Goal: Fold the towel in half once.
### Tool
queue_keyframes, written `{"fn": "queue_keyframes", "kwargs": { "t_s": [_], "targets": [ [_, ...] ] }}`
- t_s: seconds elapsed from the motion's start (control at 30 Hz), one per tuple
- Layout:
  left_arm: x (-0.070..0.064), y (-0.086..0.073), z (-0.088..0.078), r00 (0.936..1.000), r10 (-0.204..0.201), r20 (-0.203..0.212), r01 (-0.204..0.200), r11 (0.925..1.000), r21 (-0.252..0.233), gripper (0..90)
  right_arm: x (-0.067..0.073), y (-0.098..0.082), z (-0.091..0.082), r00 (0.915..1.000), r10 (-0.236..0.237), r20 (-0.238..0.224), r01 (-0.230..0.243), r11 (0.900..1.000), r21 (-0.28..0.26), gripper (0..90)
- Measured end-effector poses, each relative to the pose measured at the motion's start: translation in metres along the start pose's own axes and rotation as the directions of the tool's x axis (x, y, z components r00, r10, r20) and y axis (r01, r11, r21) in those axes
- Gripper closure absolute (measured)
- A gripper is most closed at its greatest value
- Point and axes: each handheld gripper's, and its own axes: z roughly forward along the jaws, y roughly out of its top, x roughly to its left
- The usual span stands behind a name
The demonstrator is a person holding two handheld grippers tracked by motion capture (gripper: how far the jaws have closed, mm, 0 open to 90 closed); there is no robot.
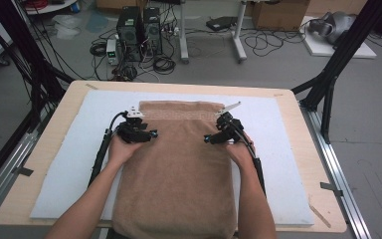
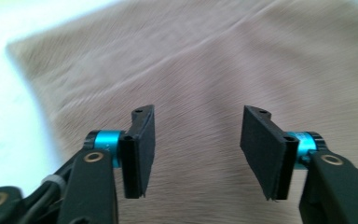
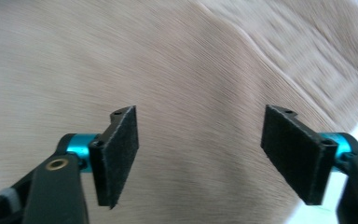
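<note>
Brown towel [image 1: 179, 169] flat on white foam mat [image 1: 64, 164], lengthwise down table [image 1: 45, 124] centre. Left gripper [image 1: 151, 134] over towel's far-left part, jaws apart w/ nothing between. Right gripper [image 1: 208, 139] over far-right part, jaws wide, nothing gripped. Towel blurred in both gripper views.

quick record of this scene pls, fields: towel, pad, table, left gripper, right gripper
towel: brown, spread flat on the pad, near end hanging over the table's near edge
pad: white, under the towel
table: light wood
left gripper: open, nothing between the jaws, over the towel's far left part
right gripper: open, nothing between the jaws, over the towel's far right part
</note>
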Motion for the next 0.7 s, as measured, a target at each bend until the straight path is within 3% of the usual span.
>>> {"fn": "queue_keyframes", "kwargs": {
  "t_s": [0.03,0.13,0.23,0.37,0.5,0.6,0.7],
  "targets": [
    [0.001,-0.001,0.001,1.0,0.004,-0.004,-0.004,0.9998,-0.02,47.7,-0.004,-0.003,0.004,0.9999,0.015,0.0,-0.015,1.0,0.007,31.0],
    [0.002,0.002,0.003,0.9996,0.02,-0.021,-0.02,0.9997,-0.012,54.2,-0.01,-0.007,0.013,0.9994,0.035,0.006,-0.035,0.999,0.013,35.8],
    [0.002,0.002,0.003,0.9992,0.015,-0.037,-0.015,0.9998,-0.01,59.7,-0.008,-0.006,0.018,0.9994,0.016,0.03,-0.016,1.0,0.011,37.6],
    [-0.004,0.004,0.001,0.9969,0.047,-0.064,-0.046,0.9989,0.011,58.6,-0.008,-0.007,0.019,0.9995,0.012,0.03,-0.013,1.0,0.007,37.4],
    [-0.005,0.003,0.001,0.997,0.044,-0.063,-0.044,0.9989,0.014,56.5,-0.005,-0.006,0.019,0.9988,0.02,0.045,-0.021,1.0,0.016,38.6],
    [-0.008,0.004,0.0,0.9968,0.059,-0.055,-0.058,0.9981,0.021,64.3,-0.003,-0.006,0.018,0.999,0.004,0.044,-0.005,1.0,0.011,50.7],
    [-0.01,0.004,0.0,0.9975,0.059,-0.039,-0.058,0.998,0.025,74.3,-0.001,-0.007,0.015,1.0,0.005,0.008,-0.005,1.0,0.003,69.9]
  ]
}}
